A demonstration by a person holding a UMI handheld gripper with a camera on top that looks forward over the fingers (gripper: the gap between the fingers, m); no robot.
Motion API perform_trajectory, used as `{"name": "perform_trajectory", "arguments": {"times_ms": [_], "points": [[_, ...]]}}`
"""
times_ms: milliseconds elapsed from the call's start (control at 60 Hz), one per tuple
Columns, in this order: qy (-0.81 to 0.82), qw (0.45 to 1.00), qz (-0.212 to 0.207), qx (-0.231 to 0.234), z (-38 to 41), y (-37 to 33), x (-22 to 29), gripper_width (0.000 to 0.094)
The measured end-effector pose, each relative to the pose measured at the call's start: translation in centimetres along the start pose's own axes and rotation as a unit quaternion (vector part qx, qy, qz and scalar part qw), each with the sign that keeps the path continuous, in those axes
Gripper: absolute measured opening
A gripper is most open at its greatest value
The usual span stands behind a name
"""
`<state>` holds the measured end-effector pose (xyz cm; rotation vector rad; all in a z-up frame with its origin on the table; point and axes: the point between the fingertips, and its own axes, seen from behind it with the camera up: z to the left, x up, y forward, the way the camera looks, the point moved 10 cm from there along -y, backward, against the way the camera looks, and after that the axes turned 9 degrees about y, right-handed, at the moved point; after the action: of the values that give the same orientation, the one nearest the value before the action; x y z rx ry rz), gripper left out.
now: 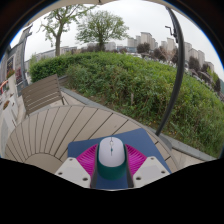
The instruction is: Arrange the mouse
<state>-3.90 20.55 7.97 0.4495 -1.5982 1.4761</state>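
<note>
**Mouse between the fingers, over the blue mat**

I am looking down along the gripper (pixel 111 168) and seeing its two pale fingers with their magenta pads (pixel 88 157) flanking a small white, rounded computer mouse with a dark green rear half (pixel 111 155). The pads are sitting right against the mouse's flanks, so I am judging the fingers to be closed narrowly on it, both sides pressing; no gap is showing on either side. Whether the mouse is lifted or resting on the surface I cannot tell from here.

Beneath and just beyond the mouse I am seeing a dark blue rectangular mat (pixel 140 140), lying on a round table of pale wooden slats (pixel 50 130). The mouse is lying over the near part of that mat, pointing away from me.

Beyond the table I am making out a slatted wooden bench (pixel 40 92), a dark curved metal pole (pixel 181 70), a broad green hedge (pixel 120 80), then trees (pixel 95 25) and distant pale buildings (pixel 150 42) under an overcast sky.

As for progress, I am reading this as mid-task: the mouse is in hand and already over the mat, so what is left, in my judgement, is settling it squarely in place and letting go.
</note>
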Motion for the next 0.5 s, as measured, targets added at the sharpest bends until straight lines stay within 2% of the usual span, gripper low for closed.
{"name": "perform_trajectory", "arguments": {"times_ms": [83,183,217,267,317,417,500], "points": [[0.009,1.000,0.023,0.009,-1.4,1.1,-2.1,0.0434],[0.012,0.999,0.030,0.018,-2.0,0.5,-2.6,0.0521],[0.011,0.999,0.030,0.012,-2.1,0.3,-2.1,0.0618],[0.009,1.000,0.028,-0.004,-2.5,-1.0,-1.5,0.0870],[0.012,0.999,0.029,-0.019,-2.9,-3.3,-0.3,0.0822],[0.029,0.998,0.048,-0.009,-2.0,-10.1,1.3,0.0846],[0.021,0.996,0.086,0.007,-1.3,-16.7,1.2,0.0846]]}}
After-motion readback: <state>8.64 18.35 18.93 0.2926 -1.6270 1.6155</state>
